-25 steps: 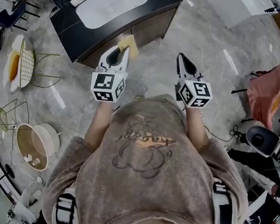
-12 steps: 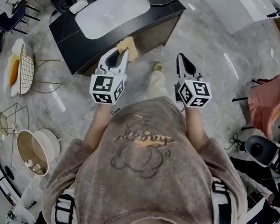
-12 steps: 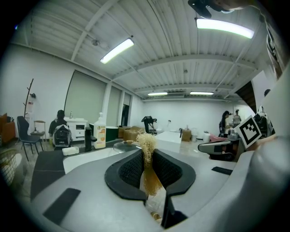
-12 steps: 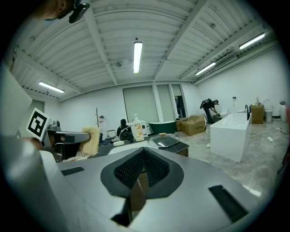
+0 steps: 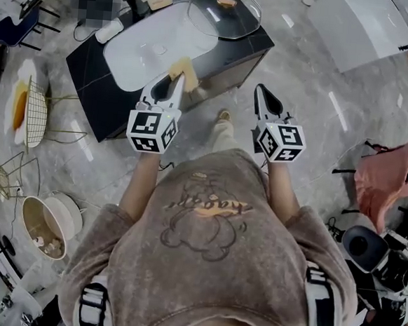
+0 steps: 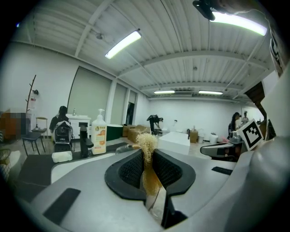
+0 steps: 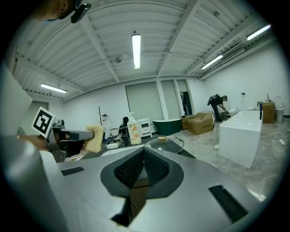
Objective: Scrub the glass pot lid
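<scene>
- Pinching just a thin edge of the fibrous scrubbing pad (image 5: 185, 70), the left hand-held gripper (image 5: 176, 79) is clamped shut on it; hard rubbing could tug it loose.
- Right hand-held gripper (image 5: 260, 91) is fully closed and empty, so nothing steadies the lid.
- Glass pot lid (image 5: 224, 13) lies at the desk's (image 5: 86, 51) far corner, beside the sink (image 5: 139, 48); an unbraced push could slide it off.

I see a pale yellow sponge (image 5: 185, 71), a clear lid (image 5: 229, 21) with a tan knob (image 5: 227, 2), a black desk (image 5: 92, 65) with a white basin (image 5: 143, 48), a grey marbled floor (image 5: 323, 84) and a pink cloth (image 5: 386, 173).
</scene>
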A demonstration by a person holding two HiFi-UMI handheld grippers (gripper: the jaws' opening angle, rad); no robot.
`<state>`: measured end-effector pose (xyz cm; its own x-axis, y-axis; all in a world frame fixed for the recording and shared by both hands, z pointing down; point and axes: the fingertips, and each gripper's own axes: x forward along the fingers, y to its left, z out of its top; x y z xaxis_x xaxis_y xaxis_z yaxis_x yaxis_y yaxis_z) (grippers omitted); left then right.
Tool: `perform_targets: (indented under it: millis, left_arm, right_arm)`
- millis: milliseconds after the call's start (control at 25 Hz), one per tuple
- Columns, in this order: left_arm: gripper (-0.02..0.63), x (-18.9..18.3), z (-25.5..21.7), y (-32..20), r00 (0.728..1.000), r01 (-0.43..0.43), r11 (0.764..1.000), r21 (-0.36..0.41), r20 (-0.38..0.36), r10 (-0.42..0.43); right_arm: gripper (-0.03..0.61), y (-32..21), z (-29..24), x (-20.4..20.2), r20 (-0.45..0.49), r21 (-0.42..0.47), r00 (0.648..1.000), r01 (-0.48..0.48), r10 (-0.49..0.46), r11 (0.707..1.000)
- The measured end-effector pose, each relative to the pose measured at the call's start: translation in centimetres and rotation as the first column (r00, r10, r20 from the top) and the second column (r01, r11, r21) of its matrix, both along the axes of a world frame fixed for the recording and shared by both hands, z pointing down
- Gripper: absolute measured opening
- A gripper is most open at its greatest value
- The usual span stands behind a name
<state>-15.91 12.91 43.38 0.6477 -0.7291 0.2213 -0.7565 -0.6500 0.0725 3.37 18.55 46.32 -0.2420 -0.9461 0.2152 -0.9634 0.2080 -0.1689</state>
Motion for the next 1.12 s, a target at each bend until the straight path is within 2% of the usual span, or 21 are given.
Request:
perform_targets:
  millis: [320,560,920,1120]
  left_arm:
    - [0.067,4.8,-2.2,-11.0,0.997,0.074,0.997,-0.003,-0.003,-0.074]
    - [0.067,8.3,-2.5,-16.7,0.994,0.112,0.994,-0.001,-0.004,-0.112]
    - [0.067,10.1,-2.7,-21.6,0.991,0.131,0.991,-0.014,0.013,-0.131]
    - [0.067,11.2,-3.1,-24.0,0.995,0.1,0.995,-0.011,0.01,-0.1]
  right_arm:
    - [0.002,-11.3,-1.2,4.3,-0.023,-0.028,0.992,0.121,-0.122,0.992]
    - [0.002,-17.7,-0.9,7.7,-0.019,-0.035,0.984,0.179,-0.18,0.983]
    - [0.002,-23.1,-1.0,9.1,-0.005,-0.043,0.976,0.216,-0.216,0.976]
    - [0.002,-25.1,-1.2,9.6,-0.007,-0.049,0.978,0.208,-0.208,0.977]
